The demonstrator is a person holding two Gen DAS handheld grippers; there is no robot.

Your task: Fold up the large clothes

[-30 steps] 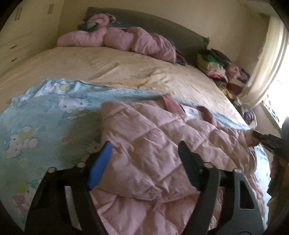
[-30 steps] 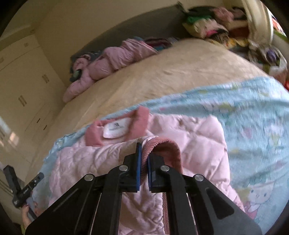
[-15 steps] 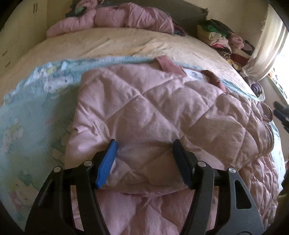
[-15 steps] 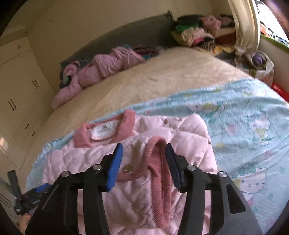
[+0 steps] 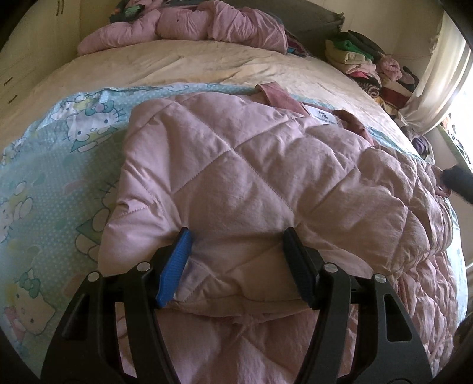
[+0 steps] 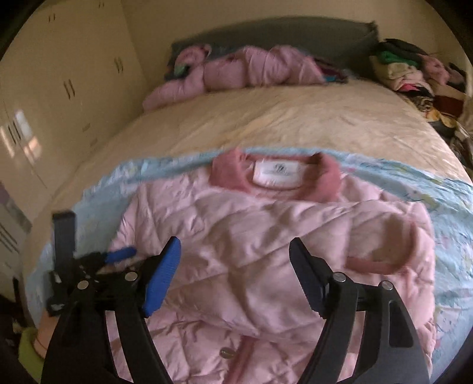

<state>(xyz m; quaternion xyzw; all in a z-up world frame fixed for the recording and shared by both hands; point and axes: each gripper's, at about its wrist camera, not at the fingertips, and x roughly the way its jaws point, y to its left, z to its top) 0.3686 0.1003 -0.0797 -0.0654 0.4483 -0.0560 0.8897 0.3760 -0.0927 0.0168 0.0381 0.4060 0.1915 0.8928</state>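
One pink quilted jacket (image 5: 242,177) lies spread on a light blue cartoon-print sheet (image 5: 53,177) across the lower half of both views, its darker pink collar (image 6: 275,177) with one white label (image 6: 276,174) toward the middle of the frame. In the right wrist view one sleeve is folded across the jacket's front, its ribbed cuff (image 6: 372,264) at centre right, and one round snap button (image 6: 227,352) shows near the bottom edge.

The left gripper (image 5: 236,263) sits at the bottom centre of its view, its two fingers about half open on either side of a folded-over edge of the jacket. The padding bulges between them and the blue finger (image 5: 174,265) touches the fabric; whether they actually pinch it I cannot tell. The right gripper (image 6: 233,277) hangs above the jacket's front with its fingers opening wide and nothing between them but the fabric below. The picture is blurred.

The sheet lies on one cream-covered bed (image 5: 183,68). At the head of the bed, upper centre, lies a second pink padded garment (image 5: 189,28), crumpled. In the upper right stands one stack of folded clothes (image 5: 363,63) beside a pale curtain (image 5: 440,68). Cream cupboard doors (image 6: 59,97) fill the upper left of the right wrist view.
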